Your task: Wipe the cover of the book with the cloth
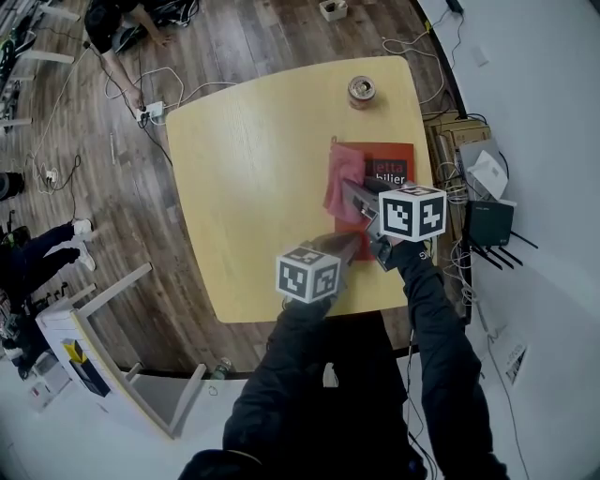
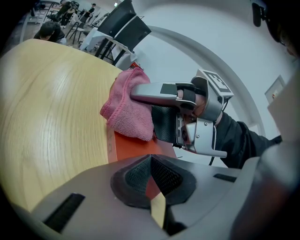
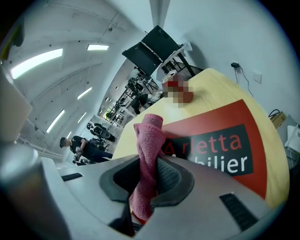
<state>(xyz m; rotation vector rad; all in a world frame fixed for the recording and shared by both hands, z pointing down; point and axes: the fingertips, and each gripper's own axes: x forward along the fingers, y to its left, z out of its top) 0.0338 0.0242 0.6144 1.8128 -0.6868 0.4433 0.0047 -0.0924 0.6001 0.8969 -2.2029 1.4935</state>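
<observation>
While the red book [image 1: 398,161] lies flat at the right side of the yellow table [image 1: 253,169], a pink cloth [image 1: 342,178] sits on its left part. The cloth touches the cover and hangs a little over the book's left edge.

The right gripper [image 1: 353,194] comes in from the lower right of the head view. Its jaws are pinched tight on the cloth. In the right gripper view the cloth runs up between the two dark pads and sticks out past them, a bit folded. The red cover with its white letters fills the right of that frame.

The left gripper [image 1: 352,244] is near the middle of the head view, lower down. Its tip is at the near left corner of the book. In the left gripper view its jaws are pressed together at the tips and nothing is between them. Under them you can see some red cover and a strip of yellow table. I cannot tell if the tips touch the book.

A small round tin [image 1: 361,91] stands near the top edge of the table, well apart from the book. At the upper left of the head view a person [image 1: 112,21] bends down over the wood floor [image 1: 234,37].
</observation>
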